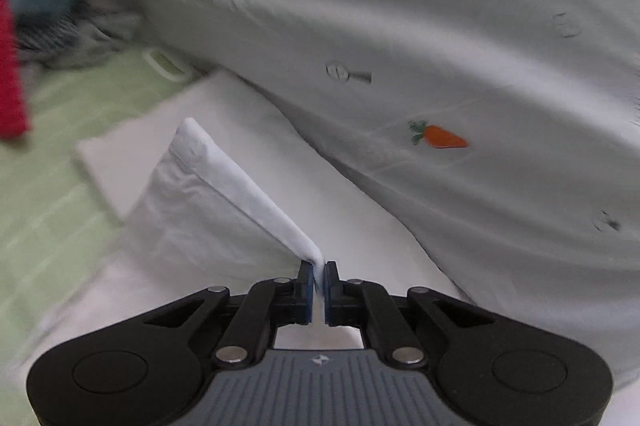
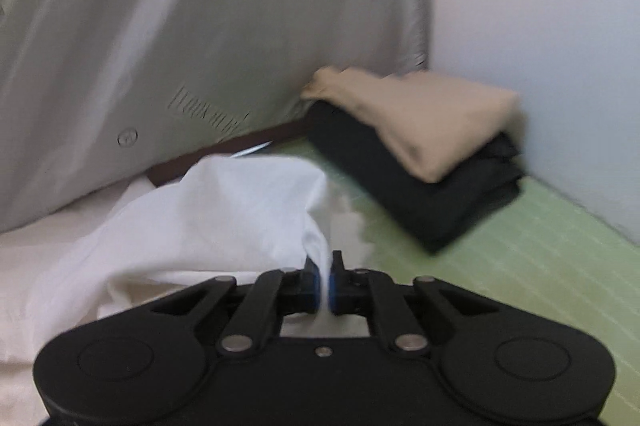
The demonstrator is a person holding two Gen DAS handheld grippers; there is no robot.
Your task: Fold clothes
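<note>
A white garment [image 1: 208, 202] lies on a green mat. My left gripper [image 1: 319, 272] is shut on a hemmed edge of it, and the cloth rises taut from the pinch toward the far left. In the right wrist view my right gripper [image 2: 325, 272] is shut on another part of the white garment [image 2: 224, 214], which bunches up to the left of the jaws. Both views are blurred by motion.
A pale grey quilt with a carrot print [image 1: 438, 136] rises behind the garment; it also shows in the right wrist view [image 2: 200, 26]. A folded stack, beige cloth [image 2: 432, 122] on black cloth [image 2: 420, 202], sits on the green mat [image 2: 520, 246] by the wall. Loose clothes [image 1: 60, 10] and a red item [image 1: 12, 74] lie far left.
</note>
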